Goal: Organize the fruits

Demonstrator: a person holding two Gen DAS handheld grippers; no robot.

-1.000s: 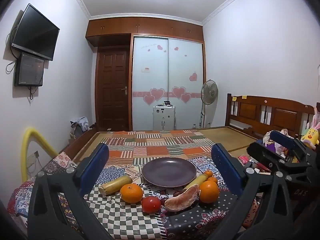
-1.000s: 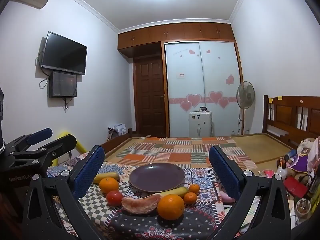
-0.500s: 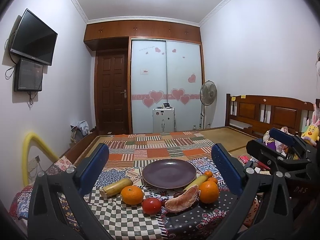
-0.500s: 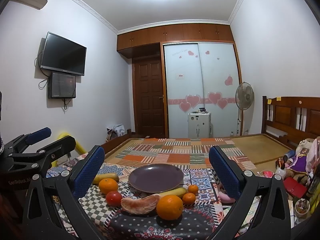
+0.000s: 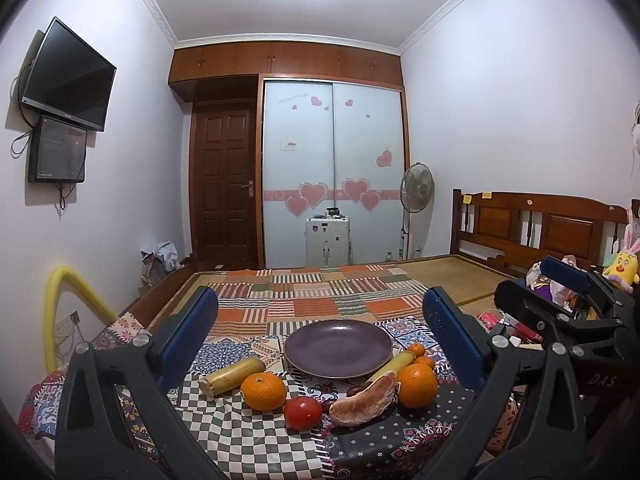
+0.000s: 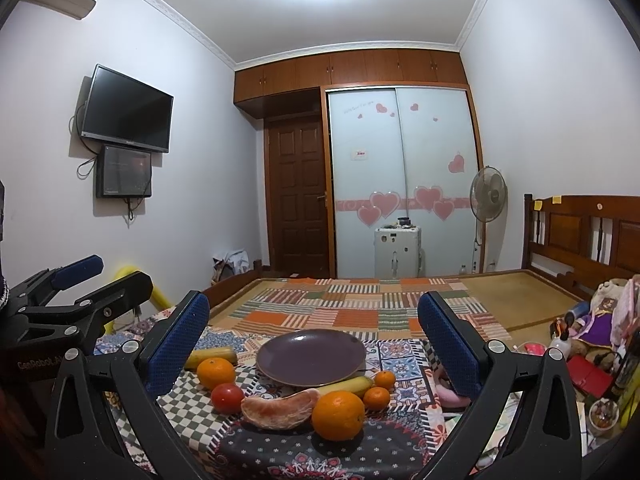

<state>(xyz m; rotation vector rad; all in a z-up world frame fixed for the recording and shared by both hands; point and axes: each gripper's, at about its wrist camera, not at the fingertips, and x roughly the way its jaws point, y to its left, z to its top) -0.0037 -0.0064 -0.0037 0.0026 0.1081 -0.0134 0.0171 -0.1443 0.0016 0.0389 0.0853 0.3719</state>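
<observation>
An empty purple plate sits on a patterned cloth. In front of it lie two large oranges, a red tomato, a peeled pomelo segment, a banana and two small tangerines. A yellow sugarcane piece lies at the left. My left gripper is open and empty, held back above the fruit. My right gripper is open and empty likewise. Each gripper shows at the edge of the other's view.
The cloth covers a low table at the foot of a bed with a patchwork mat. Toys and clutter lie at the right. A yellow hoop stands at the left.
Both views have tilted up slightly, so the fruit sits a little lower in frame. Both grippers stay open; no fruit has moved.
</observation>
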